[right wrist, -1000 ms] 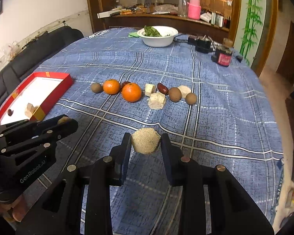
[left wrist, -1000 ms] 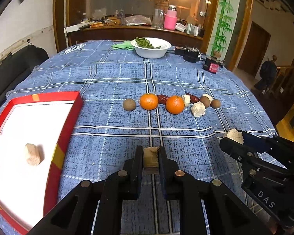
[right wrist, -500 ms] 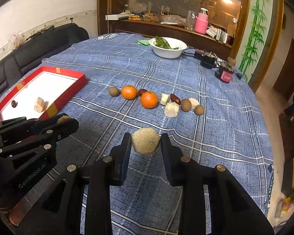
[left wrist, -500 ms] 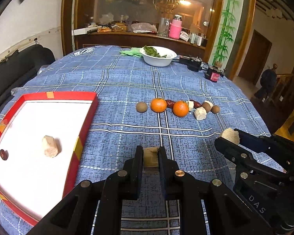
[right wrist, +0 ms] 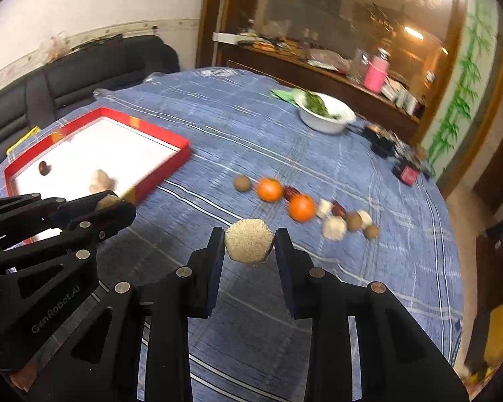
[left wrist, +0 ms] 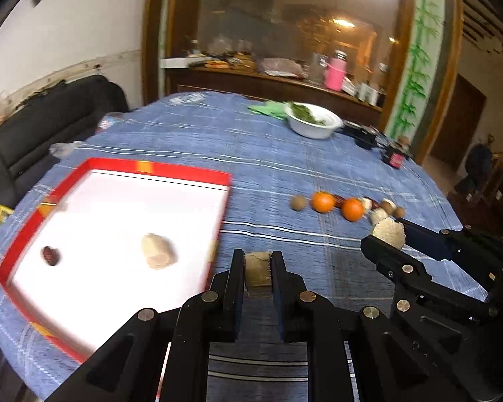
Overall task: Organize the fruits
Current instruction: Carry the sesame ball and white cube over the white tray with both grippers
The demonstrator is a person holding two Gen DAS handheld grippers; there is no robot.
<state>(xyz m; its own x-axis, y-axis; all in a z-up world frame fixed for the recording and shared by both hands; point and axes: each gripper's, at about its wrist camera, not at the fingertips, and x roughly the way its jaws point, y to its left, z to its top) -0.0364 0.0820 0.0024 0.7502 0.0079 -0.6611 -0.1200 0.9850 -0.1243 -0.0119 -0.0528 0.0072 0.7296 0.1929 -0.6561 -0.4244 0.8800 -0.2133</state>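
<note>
Red-rimmed shallow box with white floor (left wrist: 198, 176) sits on the blue plaid tablecloth (left wrist: 268, 154) at far left. Already inside it: a small dark red date-like piece (left wrist: 50, 255) and a pale tan lumpy block (left wrist: 158, 250).

Left gripper (left wrist: 258, 269): jaws nearly pressed together, pinching a small tan-brown block (left wrist: 258, 266). In the left wrist view the box's near right rim is seen just left of the fingertips, so the drop zone lies left and slightly ahead. Left hand judged the nearer of the two to the box.

Right gripper (right wrist: 249, 241): jaws partly spread, clamped on a pale sesame-coated faceted chunk (right wrist: 249, 241) that fills the gap. From this side the box lies further off, up and to the left, with the left gripper between the two.

Remaining row, mid-table to the right: a brown round fruit (right wrist: 242, 183), two oranges (right wrist: 270, 190), dark red dates, pale cubes and more brown rounds, strung out along a diagonal line. White bowl of greens (right wrist: 327, 117) is seen beyond, not involved.

Judgement: both pieces are in transit to the box; left release is expected first. Risk: crossing paths when the right follows over the same rim. Frames are motion-blurred, so fine contact detail can't be told.
</note>
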